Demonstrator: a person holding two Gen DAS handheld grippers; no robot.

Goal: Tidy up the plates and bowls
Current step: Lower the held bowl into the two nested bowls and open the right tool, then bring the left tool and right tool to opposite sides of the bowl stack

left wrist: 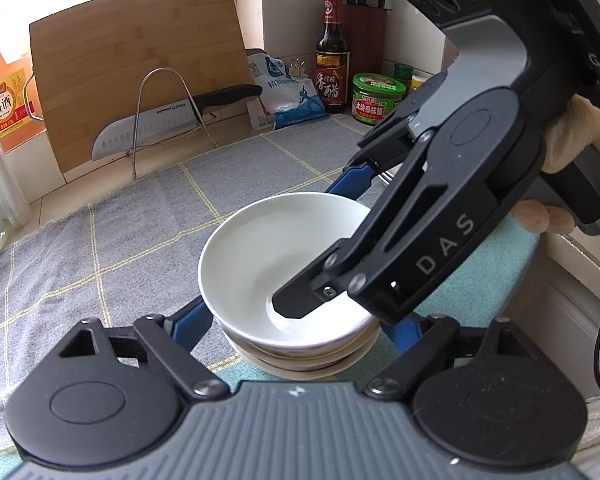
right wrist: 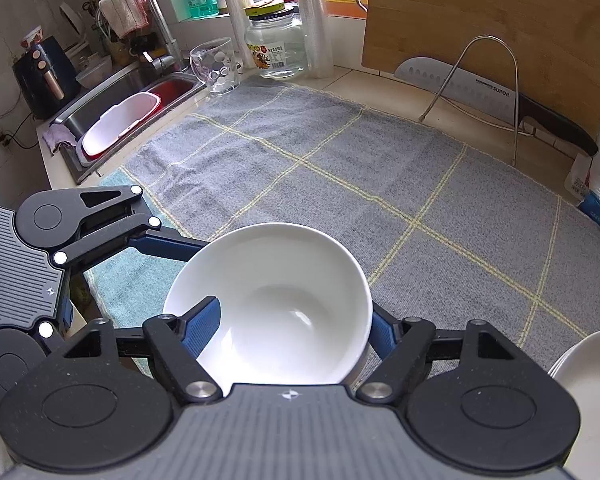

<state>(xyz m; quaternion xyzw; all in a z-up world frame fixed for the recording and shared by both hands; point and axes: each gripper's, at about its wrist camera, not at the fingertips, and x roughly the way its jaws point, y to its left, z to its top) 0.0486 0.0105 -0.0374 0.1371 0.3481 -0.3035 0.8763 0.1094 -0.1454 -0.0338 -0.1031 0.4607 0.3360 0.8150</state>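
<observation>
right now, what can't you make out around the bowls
- Left wrist view: size of the stack under the top bowl; the left gripper covers its base.
- Right wrist view: whether the right gripper presses that bowl; fingertips hidden.
- Right wrist view: white dishes, cut by the edge.

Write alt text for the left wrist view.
A white bowl tops a short stack on a grey checked cloth, with the right gripper straddling its rim and the left gripper flanking the stack. A cutting board and knife stand behind.

Pale counter (right wrist: 384, 80) carries a grey checked cloth (right wrist: 340, 176), glass jar (right wrist: 278, 46) and cutting board (right wrist: 488, 28).
</observation>
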